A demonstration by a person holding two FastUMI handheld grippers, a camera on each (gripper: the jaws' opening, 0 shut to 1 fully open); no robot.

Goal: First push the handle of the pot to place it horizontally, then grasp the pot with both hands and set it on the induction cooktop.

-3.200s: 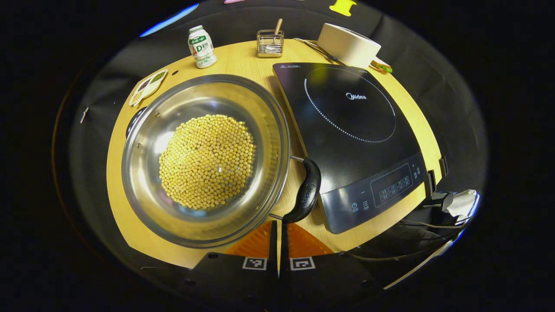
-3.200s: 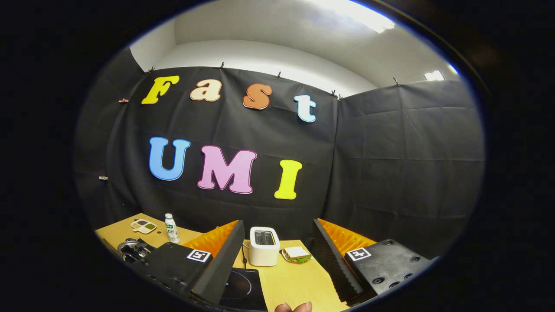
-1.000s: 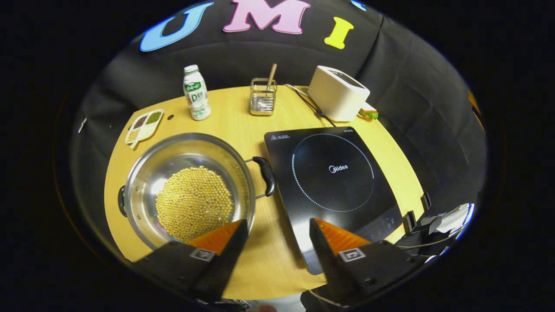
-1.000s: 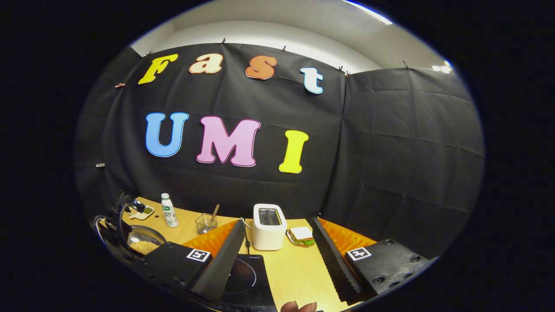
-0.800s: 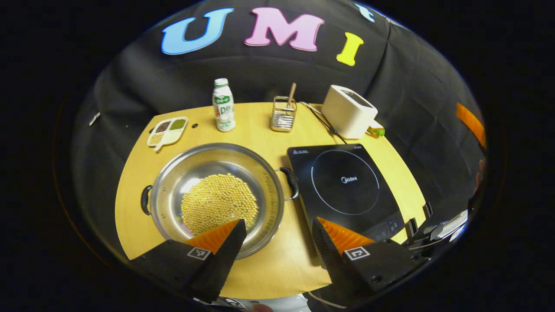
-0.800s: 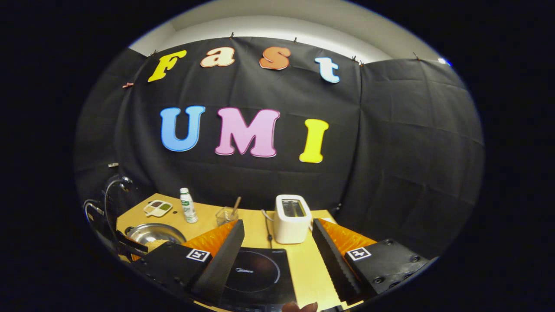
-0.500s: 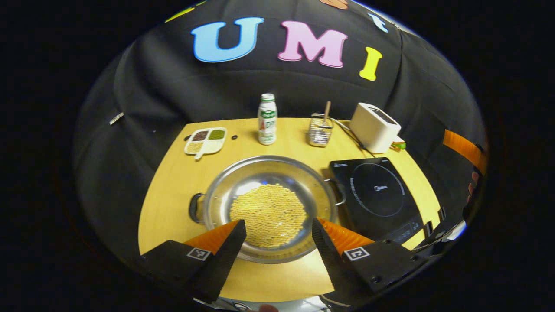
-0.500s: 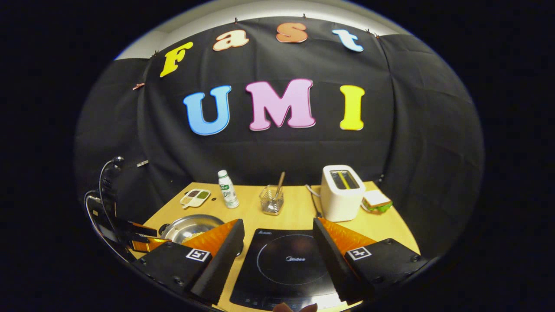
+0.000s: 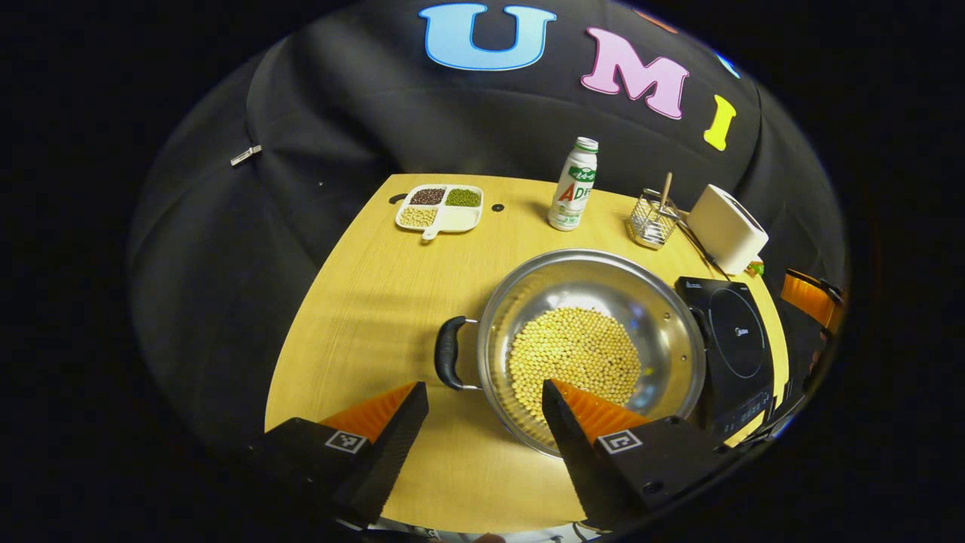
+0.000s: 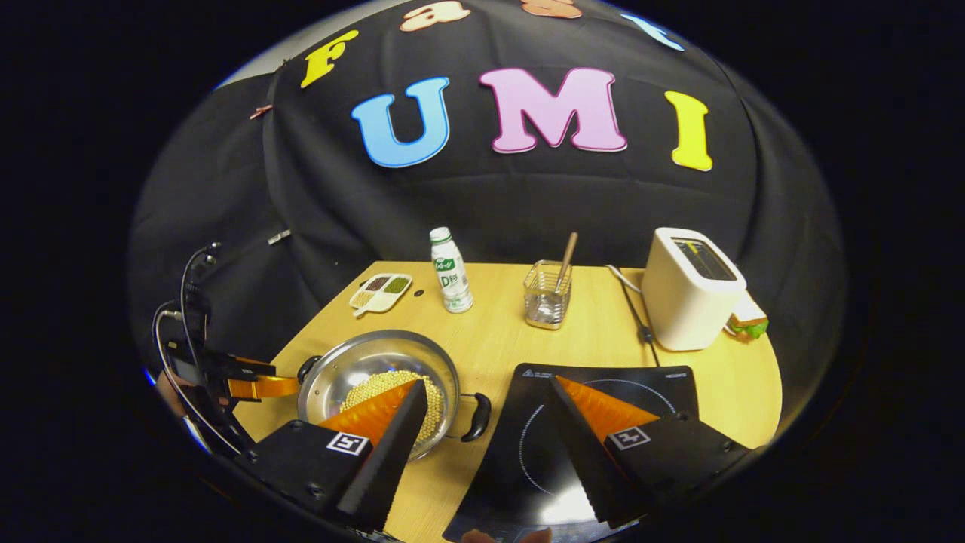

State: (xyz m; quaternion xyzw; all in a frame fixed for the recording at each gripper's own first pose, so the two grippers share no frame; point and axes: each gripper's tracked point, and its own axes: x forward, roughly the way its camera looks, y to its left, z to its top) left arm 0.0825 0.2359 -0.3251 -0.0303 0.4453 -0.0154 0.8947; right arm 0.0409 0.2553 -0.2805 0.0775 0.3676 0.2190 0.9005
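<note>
A steel pot (image 9: 652, 309) of soybeans (image 9: 577, 351) rests on the wooden table, its two black handles lying left and right. In the left gripper view its left handle (image 9: 446, 362) is just ahead of my open left gripper (image 9: 482, 426), apart from both fingers. The black induction cooktop (image 9: 735, 332) lies right of the pot. In the right gripper view my right gripper (image 10: 490, 437) is open above the cooktop (image 10: 520, 430), with the pot's right handle (image 10: 479, 416) ahead between its fingers, untouched. The pot (image 10: 339, 366) has my left gripper (image 10: 255, 386) at its left side.
At the back stand a white bottle (image 10: 451, 271), a divided dish of beans (image 10: 381, 292), a wire basket holding a stick (image 10: 548, 302), a white toaster (image 10: 693, 290) with its cord, and a sandwich (image 10: 750, 320). The table's left part (image 9: 362, 302) is bare wood.
The left gripper, earlier shut beside a pot handle, opened and swung left to the pot's left handle. The right gripper tipped down toward the cooktop and the right handle. The pot's handles now lie sideways.
</note>
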